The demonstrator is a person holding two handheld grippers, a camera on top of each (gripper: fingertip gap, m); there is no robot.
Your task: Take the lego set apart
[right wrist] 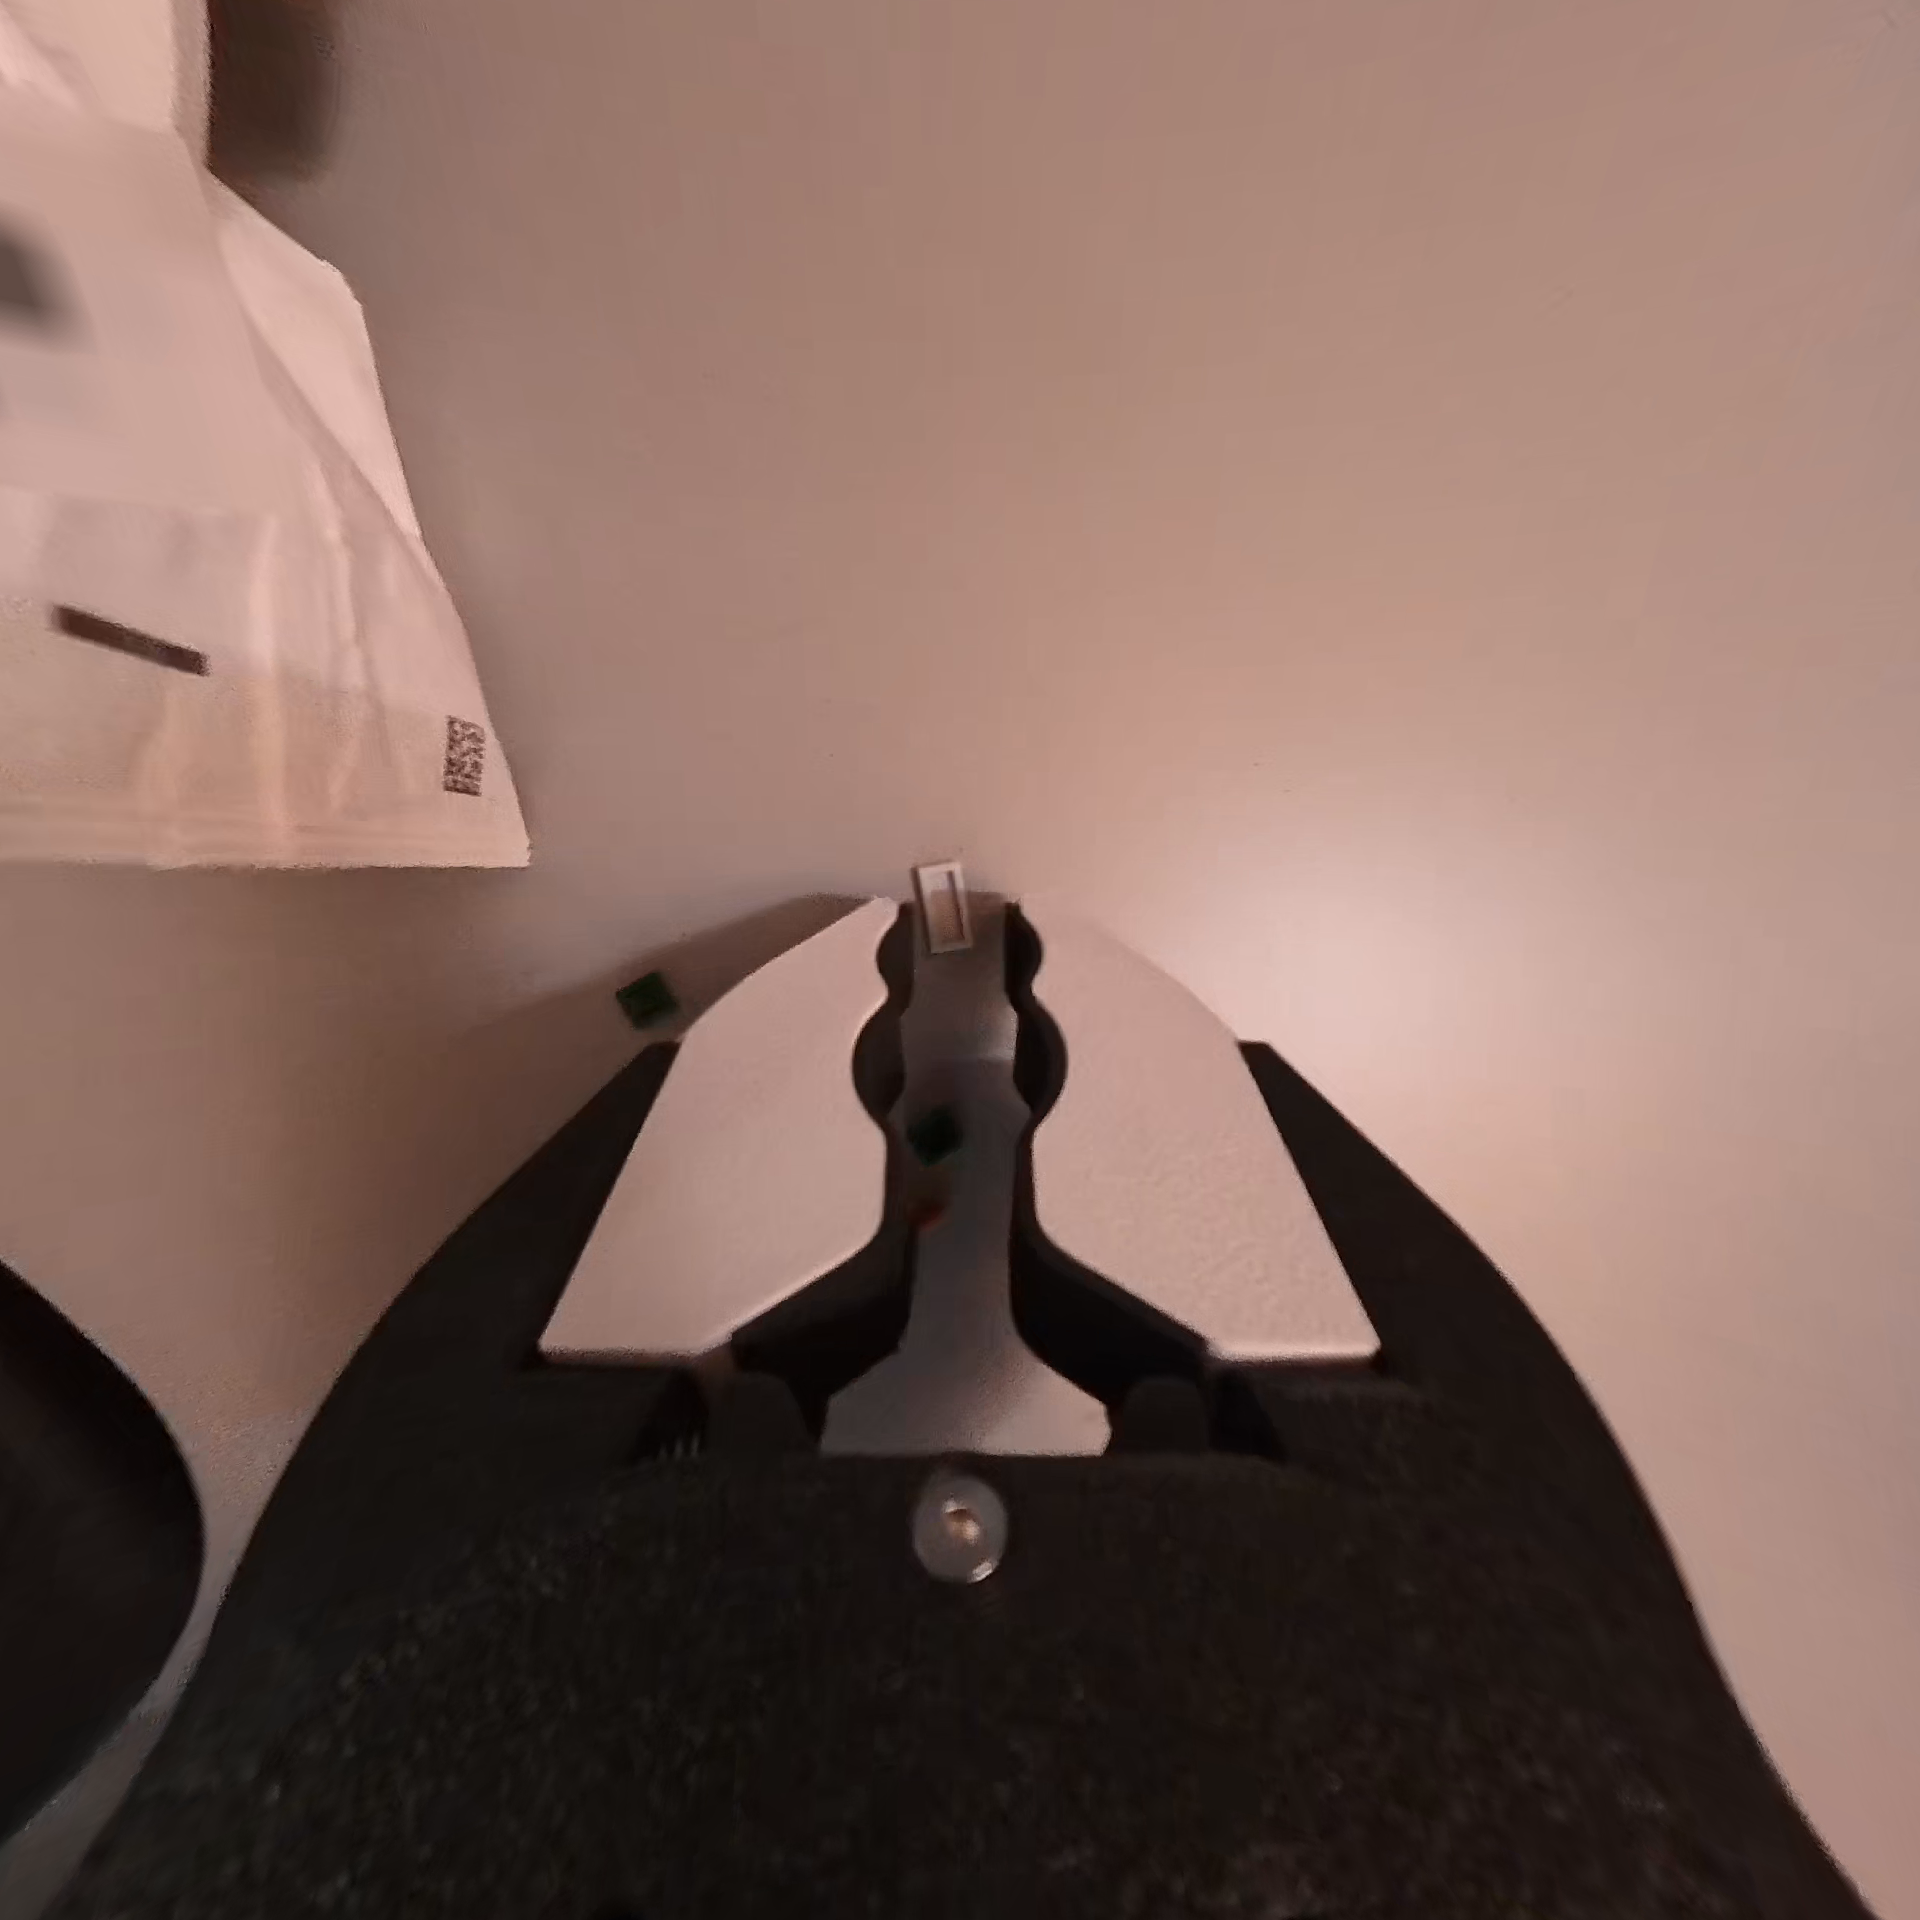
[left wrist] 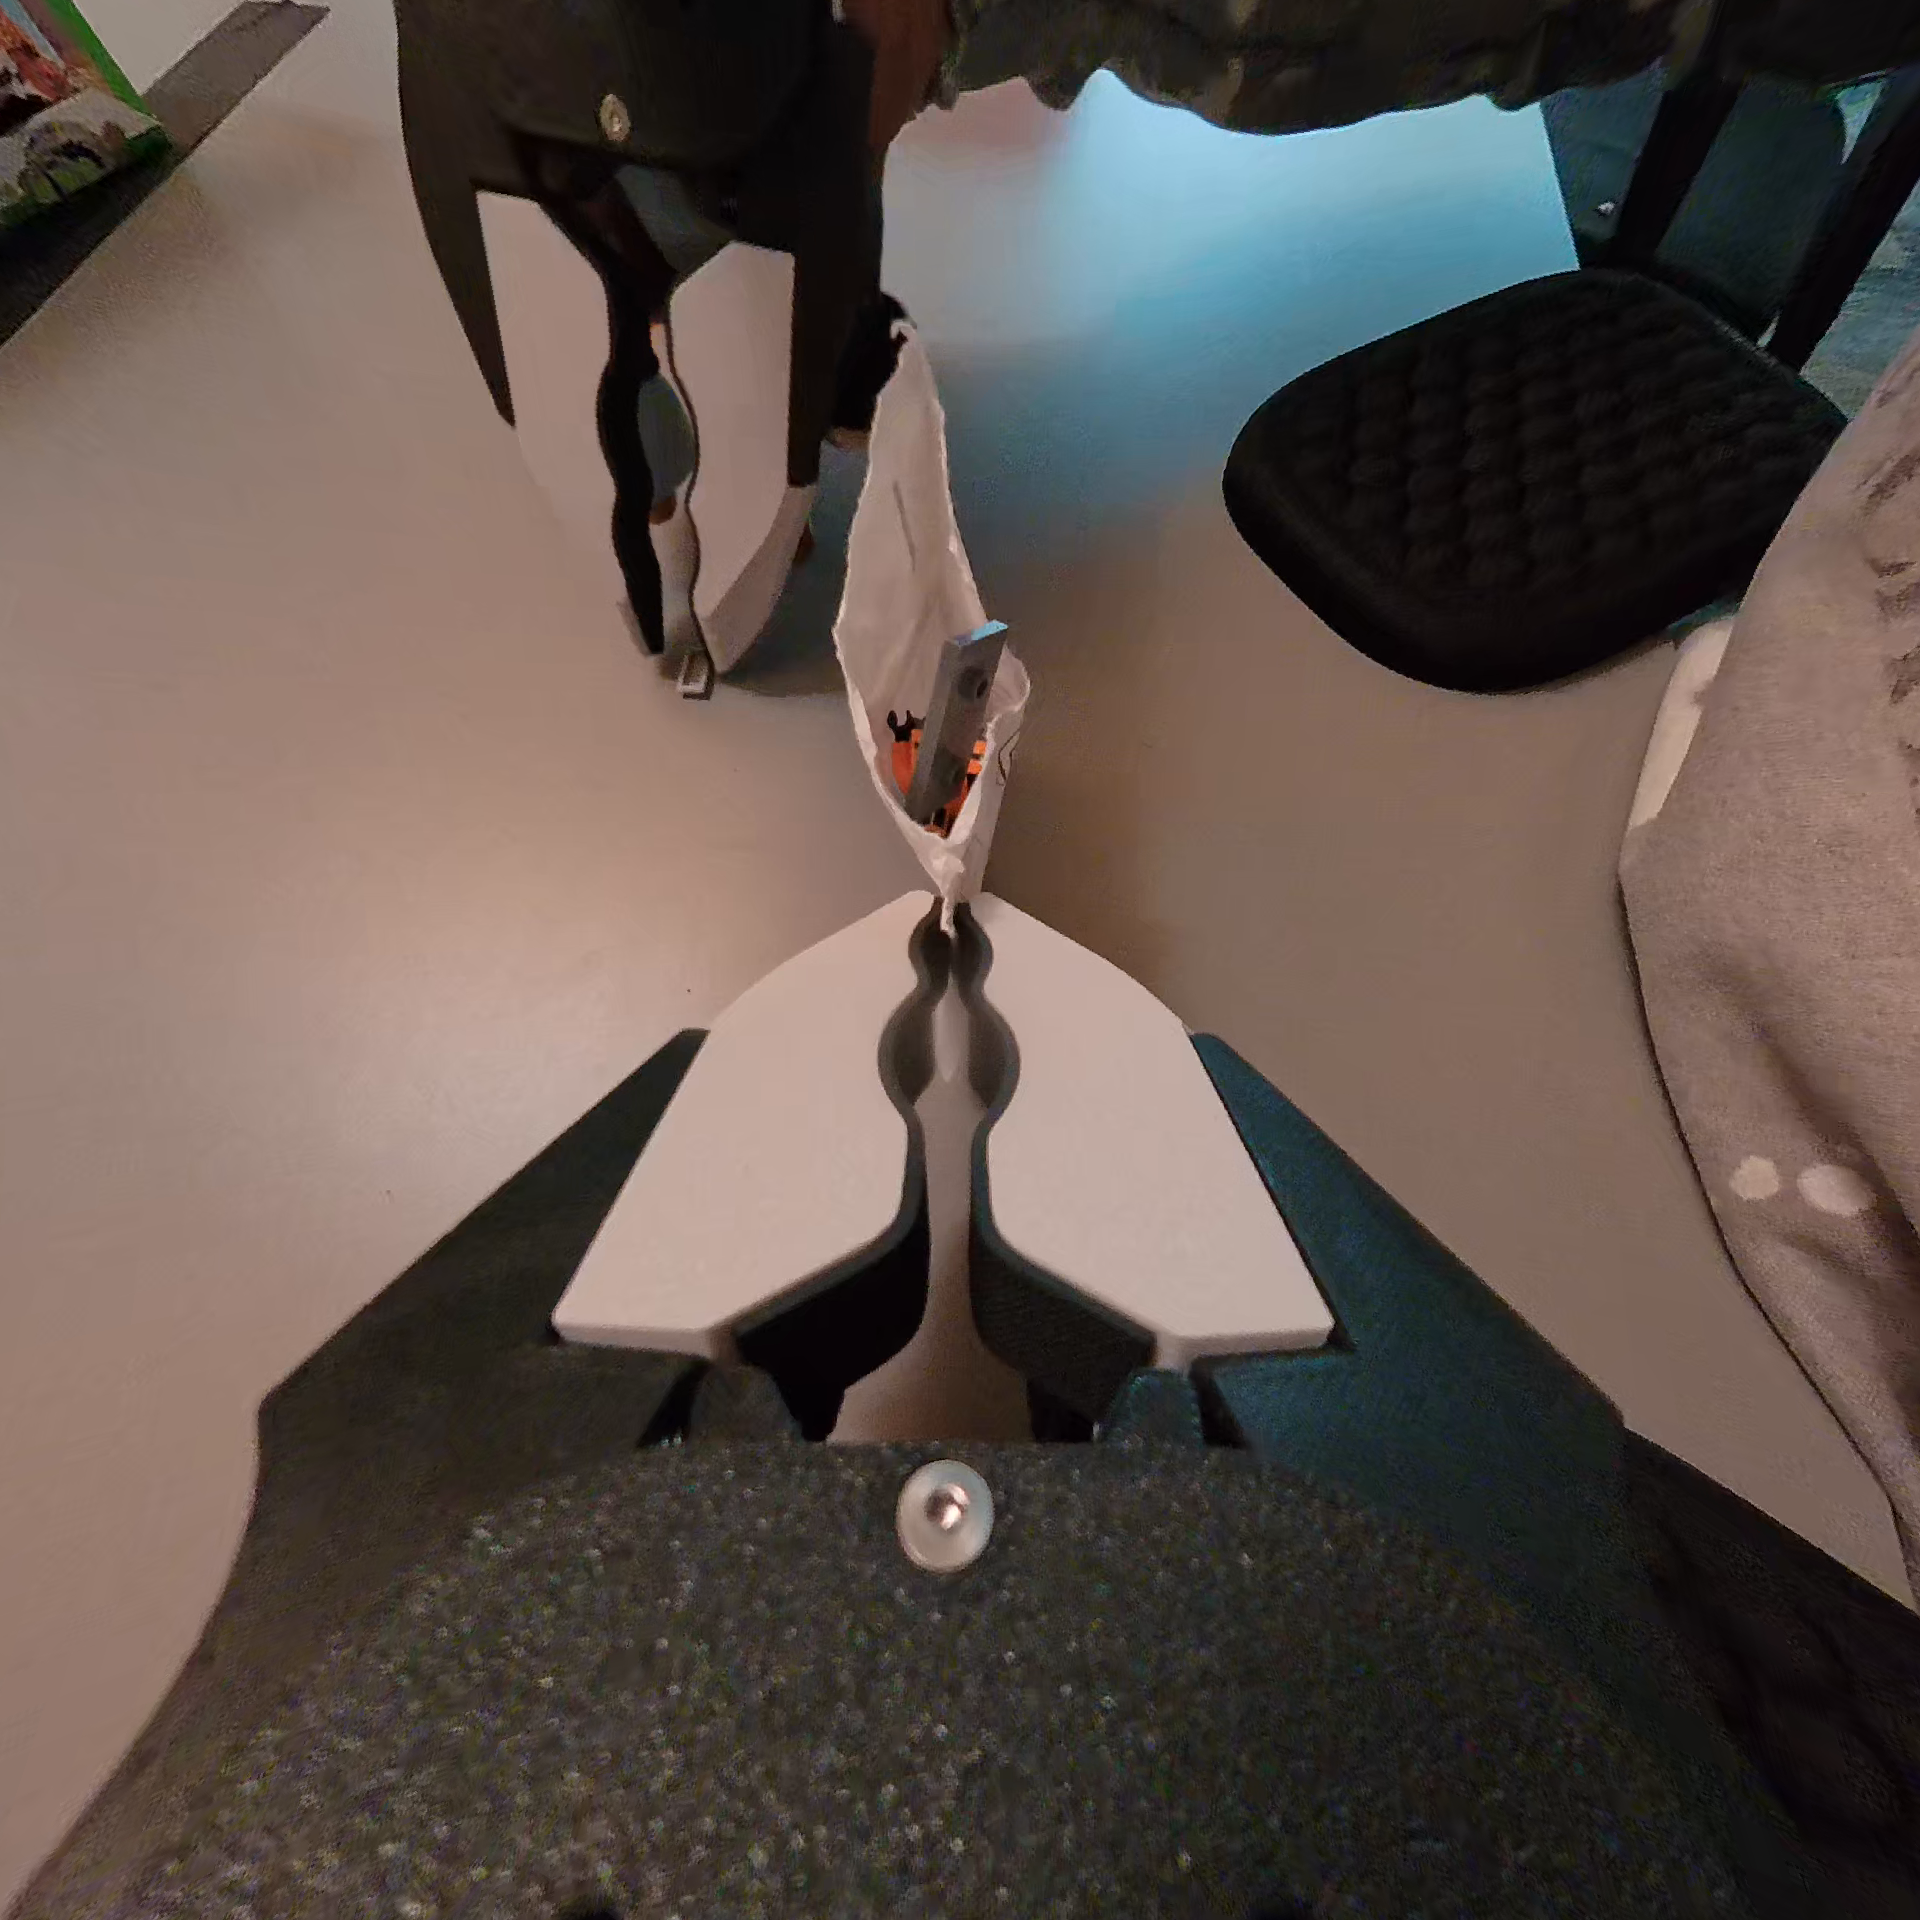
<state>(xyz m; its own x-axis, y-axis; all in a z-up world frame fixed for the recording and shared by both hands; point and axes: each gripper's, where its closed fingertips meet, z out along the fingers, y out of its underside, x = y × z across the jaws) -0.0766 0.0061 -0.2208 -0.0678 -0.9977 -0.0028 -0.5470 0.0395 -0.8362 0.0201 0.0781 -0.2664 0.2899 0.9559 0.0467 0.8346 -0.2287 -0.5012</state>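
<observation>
One white bag point(left wrist: 914, 582), one grey beam point(left wrist: 961, 717), two green bricks point(right wrist: 644, 1000), one chair point(left wrist: 1517, 468).

each tool point(left wrist: 951, 914) point(right wrist: 951, 914) has white wavy-edged fingers, speckled black body, probably silver screw.

We take this for a home or office desk: we see a plain pale tabletop point(left wrist: 260, 831) under our tool, a black cushioned chair seat point(left wrist: 1517, 478) ahead and to its right past the table edge, and a colourful printed box point(left wrist: 62, 114) far ahead left.
</observation>
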